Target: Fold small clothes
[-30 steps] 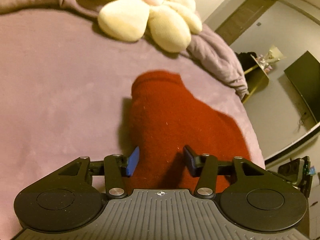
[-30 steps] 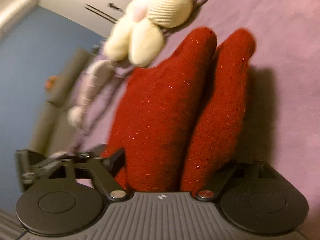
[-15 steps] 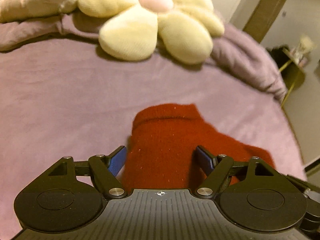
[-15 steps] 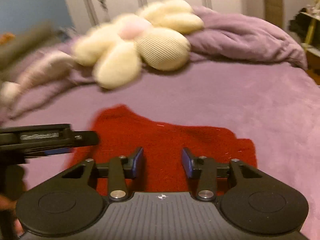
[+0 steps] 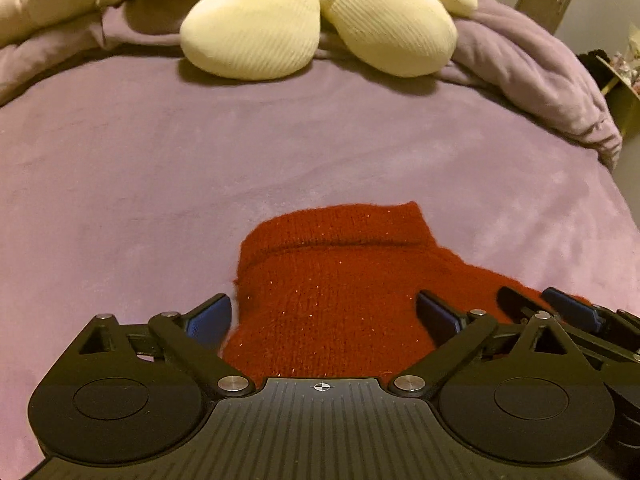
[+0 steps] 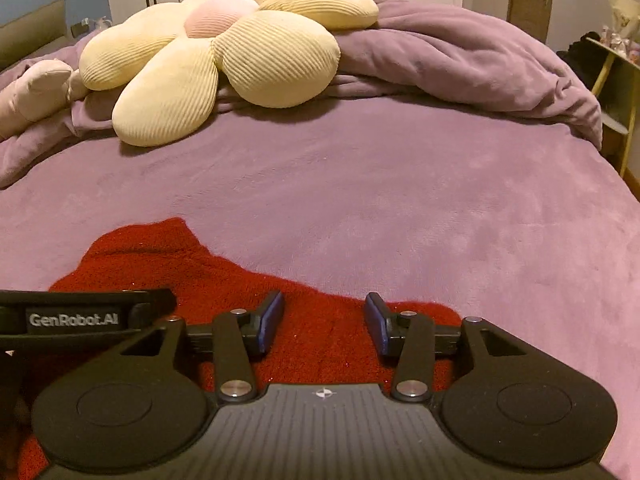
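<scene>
— Where's the garment?

— I have the red knitted piece (image 5: 340,292) lying flat on the purple bedspread (image 5: 160,184), right under both tools. From my left wrist camera its ribbed cuff end points away from me, toward the cream flower cushion (image 5: 256,36) at the head of the bed. In the right wrist view the red knit (image 6: 200,276) runs off to the left and below the frame.

— And your left gripper?

— My left gripper (image 5: 324,316) has just been opening; its jaws now stand very wide, one blue pad at each side of the knit. The cloth lies between them but they press on nothing.

— The right one?

— My right gripper (image 6: 325,322) is about half open, and its jaws have just been opening a little. Its blue pads hang above the red fabric with a clear gap between them. I think nothing is pinched, though the view so close to the cloth is poor. Its fingers (image 5: 568,312) also show at the right edge of my left camera.
</scene>
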`<state>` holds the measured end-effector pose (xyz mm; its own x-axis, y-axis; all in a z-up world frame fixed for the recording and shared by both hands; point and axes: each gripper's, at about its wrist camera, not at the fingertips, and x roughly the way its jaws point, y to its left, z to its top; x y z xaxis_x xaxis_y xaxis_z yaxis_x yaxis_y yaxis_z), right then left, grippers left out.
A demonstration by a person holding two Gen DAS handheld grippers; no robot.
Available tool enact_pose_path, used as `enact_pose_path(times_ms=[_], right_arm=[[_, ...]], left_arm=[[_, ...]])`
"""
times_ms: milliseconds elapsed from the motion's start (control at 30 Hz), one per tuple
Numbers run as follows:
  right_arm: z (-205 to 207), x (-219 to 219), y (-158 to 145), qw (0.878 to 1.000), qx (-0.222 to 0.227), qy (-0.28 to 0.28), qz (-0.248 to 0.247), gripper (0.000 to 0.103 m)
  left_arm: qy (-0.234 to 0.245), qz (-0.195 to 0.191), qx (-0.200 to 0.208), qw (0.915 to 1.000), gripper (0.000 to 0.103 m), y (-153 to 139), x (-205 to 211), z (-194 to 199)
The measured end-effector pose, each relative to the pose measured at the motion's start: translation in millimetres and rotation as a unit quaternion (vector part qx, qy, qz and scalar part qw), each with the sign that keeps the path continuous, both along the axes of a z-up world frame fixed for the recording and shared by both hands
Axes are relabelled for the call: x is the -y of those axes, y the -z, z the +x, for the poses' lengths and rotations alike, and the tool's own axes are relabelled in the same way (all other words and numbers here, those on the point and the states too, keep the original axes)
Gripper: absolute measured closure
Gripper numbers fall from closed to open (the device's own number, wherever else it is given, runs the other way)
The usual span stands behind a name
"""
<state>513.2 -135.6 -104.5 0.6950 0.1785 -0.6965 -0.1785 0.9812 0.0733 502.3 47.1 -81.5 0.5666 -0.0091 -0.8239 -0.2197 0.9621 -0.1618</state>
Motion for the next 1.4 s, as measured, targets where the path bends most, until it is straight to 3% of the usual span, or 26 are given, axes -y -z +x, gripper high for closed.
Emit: enact_pose_path(times_ms=[100, 300, 533, 667, 767, 867, 933, 967, 1067, 1167, 1267, 1400], right_arm=[[-20, 2, -15, 1.0, 0.015, -0.007, 0.001, 0.055], [-72, 9, -39, 0.999, 0.034, -0.028, -0.001, 0.054], [-84, 5, -27, 0.998, 0.039, -0.03, -0.046, 0.05], [-129, 13, -48, 0.997, 0.057, -0.043, -0.011, 0.05], [-170, 23, -44, 0.997, 0.058, -0.043, 0.013, 0.049], [-188, 23, -30, 0.997, 0.058, -0.041, -0.02, 0.043], [-187, 26, -21, 0.998, 0.048, -0.036, -0.028, 0.04], [-184, 30, -18, 0.998, 0.047, -0.031, -0.032, 0.032], [-176, 48, -10, 0.999, 0.026, -0.021, 0.003, 0.023], [-177, 55, -12, 1.0, 0.015, -0.014, 0.02, 0.023], [-194, 49, -21, 0.999, 0.037, -0.013, -0.018, 0.024], [-222, 51, -28, 0.998, 0.053, -0.011, -0.021, 0.042]], left_arm=[[0.006, -0.021, 0.016, 0.9996, 0.002, -16, -6, -21], [0.0, -0.029, 0.035, 0.999, 0.003, -39, -14, -52], [0.023, -0.004, 0.024, 0.9995, 0.003, -43, -6, -69], [0.048, -0.004, 0.04, 0.998, 0.003, -61, -5, -113], [0.073, 0.002, 0.045, 0.9963, 0.003, -59, 3, -143], [0.088, 0.028, 0.035, 0.9951, 0.002, -45, 10, -150], [0.081, 0.018, 0.033, 0.996, 0.001, -41, 7, -151], [0.078, 0.014, 0.031, 0.9964, 0.001, -40, 5, -150], [0.079, 0.017, 0.025, 0.9964, 0.001, -39, 5, -151], [0.075, 0.021, 0.023, 0.9967, 0.001, -45, 6, -158], [0.072, 0.026, 0.026, 0.9967, 0.001, -51, 2, -170], [0.071, 0.045, 0.036, 0.9958, 0.002, -53, -3, -198]])
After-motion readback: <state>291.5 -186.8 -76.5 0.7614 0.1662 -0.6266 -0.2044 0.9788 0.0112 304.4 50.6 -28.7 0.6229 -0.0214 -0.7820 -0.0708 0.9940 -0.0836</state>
